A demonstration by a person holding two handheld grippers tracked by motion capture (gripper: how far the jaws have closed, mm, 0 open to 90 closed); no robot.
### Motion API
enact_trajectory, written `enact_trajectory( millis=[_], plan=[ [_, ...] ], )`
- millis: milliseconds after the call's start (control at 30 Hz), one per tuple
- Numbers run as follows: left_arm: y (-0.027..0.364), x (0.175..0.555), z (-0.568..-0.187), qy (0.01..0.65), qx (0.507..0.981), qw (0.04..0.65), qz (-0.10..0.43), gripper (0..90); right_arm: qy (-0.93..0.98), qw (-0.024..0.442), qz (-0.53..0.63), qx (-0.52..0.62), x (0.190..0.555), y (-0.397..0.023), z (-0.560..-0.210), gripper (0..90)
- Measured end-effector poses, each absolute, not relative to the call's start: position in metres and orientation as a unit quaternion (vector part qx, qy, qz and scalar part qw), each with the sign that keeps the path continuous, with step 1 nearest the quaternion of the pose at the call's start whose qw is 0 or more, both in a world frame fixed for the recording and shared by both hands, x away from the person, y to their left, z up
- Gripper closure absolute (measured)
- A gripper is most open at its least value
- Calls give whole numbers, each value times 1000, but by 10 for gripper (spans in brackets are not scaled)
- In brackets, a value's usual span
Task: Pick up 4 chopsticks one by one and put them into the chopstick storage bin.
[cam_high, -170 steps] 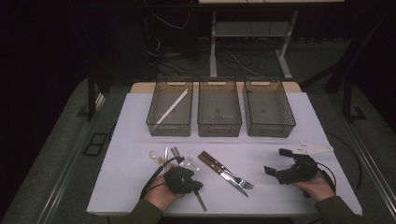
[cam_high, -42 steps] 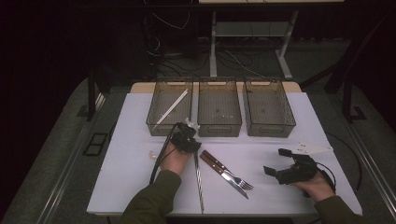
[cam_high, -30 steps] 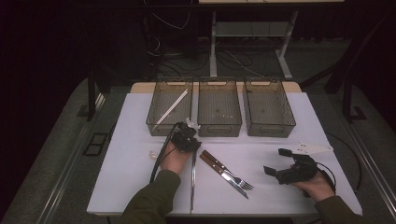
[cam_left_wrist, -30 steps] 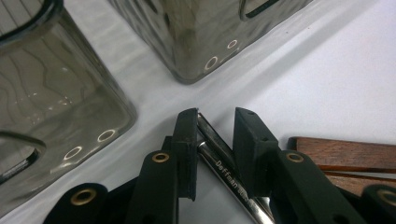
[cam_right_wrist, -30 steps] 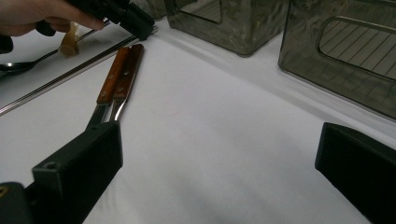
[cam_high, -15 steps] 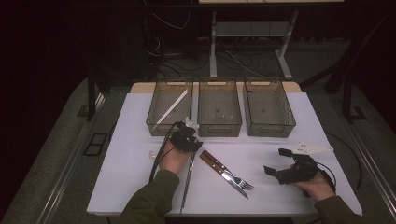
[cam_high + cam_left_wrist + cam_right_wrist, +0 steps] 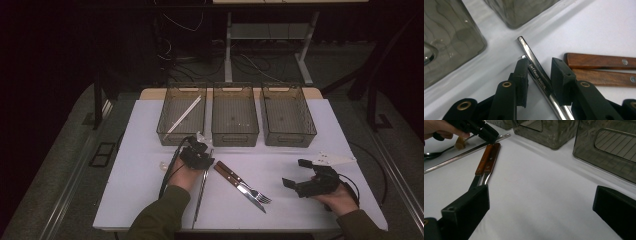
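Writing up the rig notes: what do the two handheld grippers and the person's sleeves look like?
Both are black. The left gripper has two blocky black jaws with rubbery pads, brass-coloured pivot bushings on the linkage, and a black cable looping from it. The right gripper has broad, square-edged black jaws and a pale three-cornered plate on top. The sleeves are dark olive green.

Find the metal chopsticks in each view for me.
High view: metal chopsticks run from the left gripper toward the table's near edge.
Left gripper view: centre, between the jaws.
Right gripper view: upper left.
Shared landmark: wooden-handled cutlery beside them.
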State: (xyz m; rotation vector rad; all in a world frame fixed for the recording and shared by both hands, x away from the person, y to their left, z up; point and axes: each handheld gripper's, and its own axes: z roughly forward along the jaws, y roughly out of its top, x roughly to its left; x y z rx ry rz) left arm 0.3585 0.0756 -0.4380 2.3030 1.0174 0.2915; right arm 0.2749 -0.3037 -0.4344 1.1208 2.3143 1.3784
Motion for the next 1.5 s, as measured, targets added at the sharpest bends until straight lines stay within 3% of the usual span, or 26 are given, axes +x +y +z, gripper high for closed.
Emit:
enact_trajectory(
  millis=[933,1000,1200,1500],
  plan=[
    [61,369,-439,353,875,315,99,749,790,113,467,380,275,-303,-435,9],
    [62,369,-438,352,874,320,99,734,790,113,468,381,275,-303,-435,9],
    [74,361,-424,352,860,357,94,568,790,113,468,381,275,-303,-435,8],
    [99,332,-416,357,844,391,83,544,791,114,466,380,275,-303,-435,9]
  ],
)
